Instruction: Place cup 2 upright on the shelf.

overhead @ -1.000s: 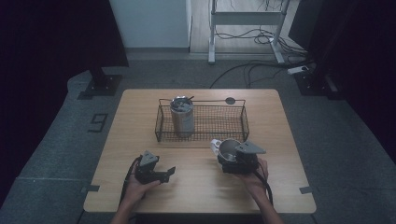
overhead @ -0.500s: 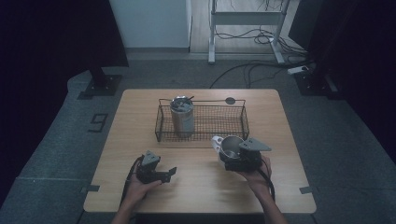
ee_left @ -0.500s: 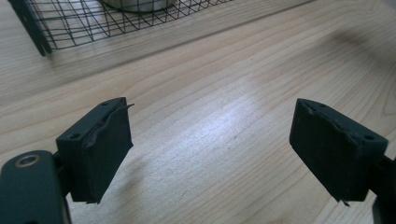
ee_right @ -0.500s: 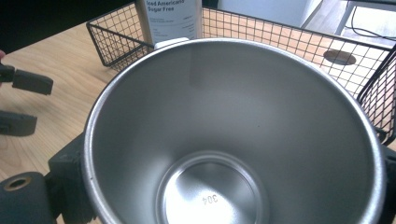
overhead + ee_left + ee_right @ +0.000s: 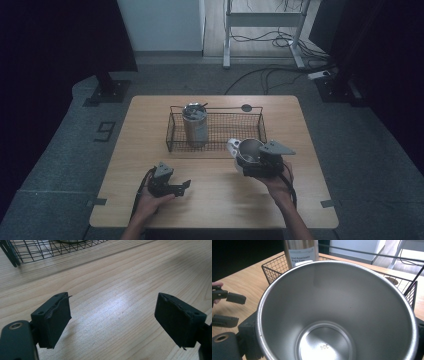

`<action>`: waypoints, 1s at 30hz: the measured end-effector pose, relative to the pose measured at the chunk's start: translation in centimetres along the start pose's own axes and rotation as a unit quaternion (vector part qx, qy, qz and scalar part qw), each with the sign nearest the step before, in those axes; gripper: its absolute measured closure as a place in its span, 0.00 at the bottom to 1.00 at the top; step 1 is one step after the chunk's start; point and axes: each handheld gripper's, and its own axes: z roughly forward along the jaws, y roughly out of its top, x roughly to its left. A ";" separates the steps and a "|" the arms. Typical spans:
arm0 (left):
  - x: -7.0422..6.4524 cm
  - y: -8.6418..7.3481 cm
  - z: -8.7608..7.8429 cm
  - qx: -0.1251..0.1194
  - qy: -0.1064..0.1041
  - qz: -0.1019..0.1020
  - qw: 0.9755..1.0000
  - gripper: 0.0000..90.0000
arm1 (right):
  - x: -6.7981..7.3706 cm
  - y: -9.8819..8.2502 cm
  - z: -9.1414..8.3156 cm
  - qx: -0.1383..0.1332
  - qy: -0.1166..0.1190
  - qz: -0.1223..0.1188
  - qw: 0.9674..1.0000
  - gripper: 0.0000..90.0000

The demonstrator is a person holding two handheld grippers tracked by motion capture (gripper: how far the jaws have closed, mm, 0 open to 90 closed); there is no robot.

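Right tool [image 5: 245, 161] grips a shiny steel cup [image 5: 337, 312], stamped 304 inside; left tool [image 5: 112, 322] gapes empty.

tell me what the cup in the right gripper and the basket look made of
Cup: likely stainless steel with a brushed satin finish; dull grey sheen, "304" stamped inside. Basket: thin dark metal wire, probably black-coated; open grid mesh on a wire frame.

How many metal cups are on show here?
2: one steel cup held in the right gripper beside the wire basket; one tall tumbler standing inside the basket's left end.
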 end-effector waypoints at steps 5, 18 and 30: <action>0.1 0.0 -0.2 -0.003 -0.001 -0.003 1.000 0.15 | -0.2 0.7 -0.1 -0.001 0.005 0.000 1.000 0.08; 0.1 0.0 -0.3 -0.006 -0.001 -0.005 1.000 0.15 | -0.5 2.8 -0.1 -0.006 0.011 -0.007 1.000 0.08; 0.1 -0.1 -0.3 -0.005 0.000 -0.004 1.000 0.15 | -0.7 4.2 0.2 -0.005 0.014 -0.007 1.000 0.08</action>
